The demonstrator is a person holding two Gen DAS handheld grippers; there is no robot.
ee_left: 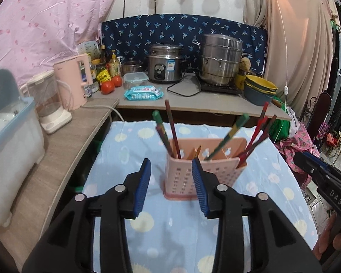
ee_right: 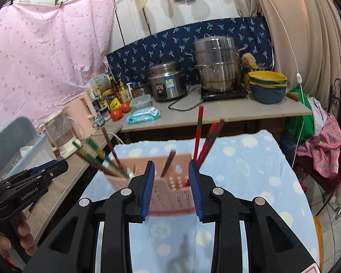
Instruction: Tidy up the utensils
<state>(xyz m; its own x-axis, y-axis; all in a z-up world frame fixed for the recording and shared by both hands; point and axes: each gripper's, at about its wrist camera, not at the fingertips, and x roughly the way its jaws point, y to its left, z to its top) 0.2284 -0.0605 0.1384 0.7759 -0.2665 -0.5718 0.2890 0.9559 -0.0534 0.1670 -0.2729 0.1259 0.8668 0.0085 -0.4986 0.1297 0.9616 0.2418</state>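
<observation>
A pink perforated utensil holder [ee_left: 202,170] stands on the blue dotted cloth [ee_left: 170,227] and holds several chopsticks [ee_left: 172,129], red and green, leaning out of its compartments. My left gripper [ee_left: 171,163] is open and empty, just in front of the holder's left side. In the right wrist view the holder [ee_right: 170,191] is blurred, with red chopsticks [ee_right: 199,134] at its right and green ones [ee_right: 95,157] at its left. My right gripper [ee_right: 170,166] is open and empty, its fingers on either side of the holder's near wall. The left gripper shows at the left edge [ee_right: 34,177].
A wooden shelf [ee_left: 63,159] on the left carries a pink kettle [ee_left: 72,82], a clear jug [ee_left: 50,104] and a plastic bin [ee_left: 11,136]. The back counter [ee_left: 193,102] holds a rice cooker [ee_left: 166,63], a steamer pot [ee_left: 220,59], bowls [ee_left: 259,88], tomatoes [ee_left: 108,86] and wipes [ee_left: 143,93].
</observation>
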